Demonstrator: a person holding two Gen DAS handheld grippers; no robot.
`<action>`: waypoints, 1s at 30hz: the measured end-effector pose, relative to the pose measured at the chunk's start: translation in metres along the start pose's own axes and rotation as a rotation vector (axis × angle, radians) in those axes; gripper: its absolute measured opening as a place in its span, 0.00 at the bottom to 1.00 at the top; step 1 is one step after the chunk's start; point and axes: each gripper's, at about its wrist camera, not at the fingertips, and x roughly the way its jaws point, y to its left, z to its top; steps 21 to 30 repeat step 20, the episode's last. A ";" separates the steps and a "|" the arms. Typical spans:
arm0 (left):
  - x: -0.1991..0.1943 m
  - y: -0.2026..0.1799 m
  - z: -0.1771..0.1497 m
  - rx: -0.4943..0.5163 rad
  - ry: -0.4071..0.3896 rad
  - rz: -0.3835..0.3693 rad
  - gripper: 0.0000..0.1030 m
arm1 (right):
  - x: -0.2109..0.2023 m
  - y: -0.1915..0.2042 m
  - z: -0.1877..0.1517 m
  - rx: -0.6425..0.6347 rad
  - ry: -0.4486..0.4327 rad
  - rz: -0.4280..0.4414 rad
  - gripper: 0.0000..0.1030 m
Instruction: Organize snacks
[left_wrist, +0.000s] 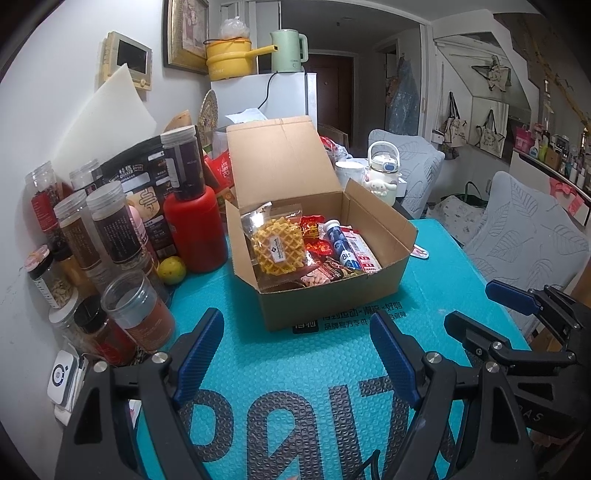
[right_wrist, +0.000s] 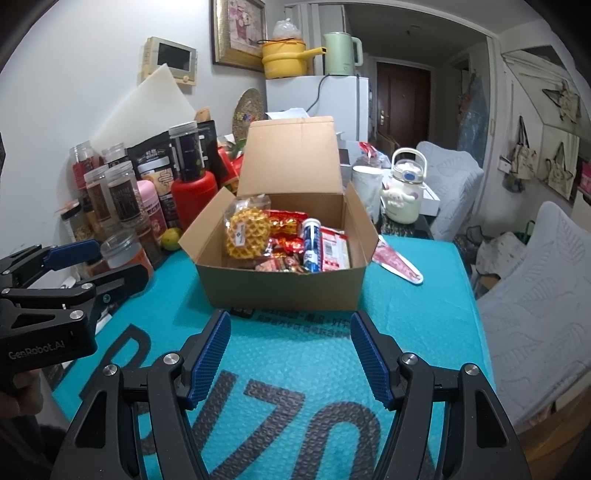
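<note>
Open cardboard box (left_wrist: 325, 295) of snacks mid-mat (left_wrist: 280, 369), waffle pack (left_wrist: 277, 246) at its left. Only right view shows pink wrapper (right_wrist: 397, 263) beyond box's right. Left gripper (left_wrist: 295, 354) and right gripper (right_wrist: 290, 354) hover tilted down, jaws apart, empty.

Left tool (left_wrist: 295, 354) and right tool (right_wrist: 290, 354) side by side, tilted down, jaws apart, empty.

Snacks (right_wrist: 280, 240) inside open cardboard box (right_wrist: 280, 291)

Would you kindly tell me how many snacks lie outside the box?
1: a red packet on the mat, right of the box; others may hide behind it.
</note>
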 end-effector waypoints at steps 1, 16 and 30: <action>0.002 0.001 0.000 -0.001 0.007 -0.005 0.79 | 0.000 -0.001 -0.001 0.003 0.004 -0.005 0.66; 0.022 -0.003 0.004 0.031 0.050 -0.025 0.79 | 0.003 -0.008 -0.008 0.055 0.032 -0.050 0.66; 0.023 -0.003 0.002 0.035 0.049 -0.029 0.79 | 0.007 -0.007 -0.008 0.061 0.039 -0.050 0.66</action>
